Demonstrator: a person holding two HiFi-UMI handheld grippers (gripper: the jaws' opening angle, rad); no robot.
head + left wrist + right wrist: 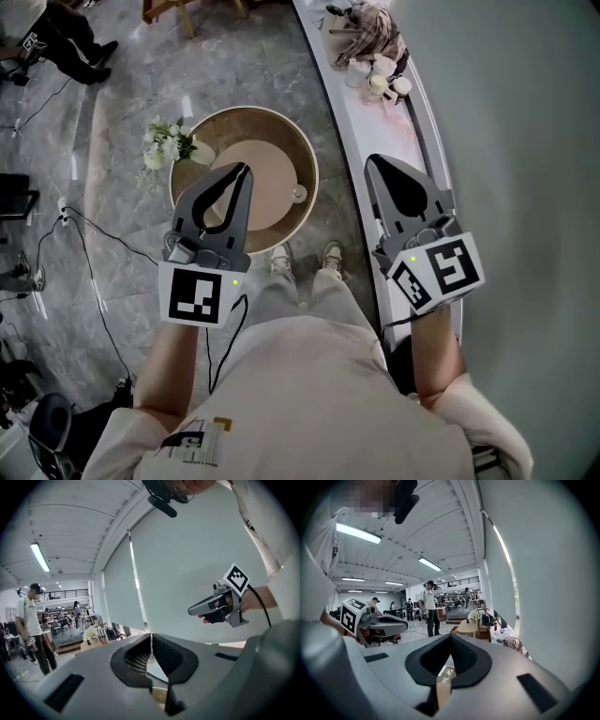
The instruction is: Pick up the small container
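Observation:
In the head view a few small white containers (380, 77) stand on a white curved ledge (349, 131) along the wall, far ahead beside a crumpled checked cloth (373, 33). My left gripper (246, 169) is held in the air above a round wooden table, its jaws shut with nothing between them. My right gripper (369, 159) hovers over the ledge, short of the containers, also shut and empty. The left gripper view shows its own closed jaws (151, 641) and the right gripper (191, 611) against a pale blind. In the right gripper view the jaw tips (451, 637) meet, and the left gripper (406, 624) is at the left.
The round wooden table (302, 217) carries white flowers (167, 145) at its left rim. Black cables (89, 253) trail over the grey floor. A person (429, 607) stands in the hall beyond, and another person (33, 625) stands at the left. My feet (305, 258) are beside the table.

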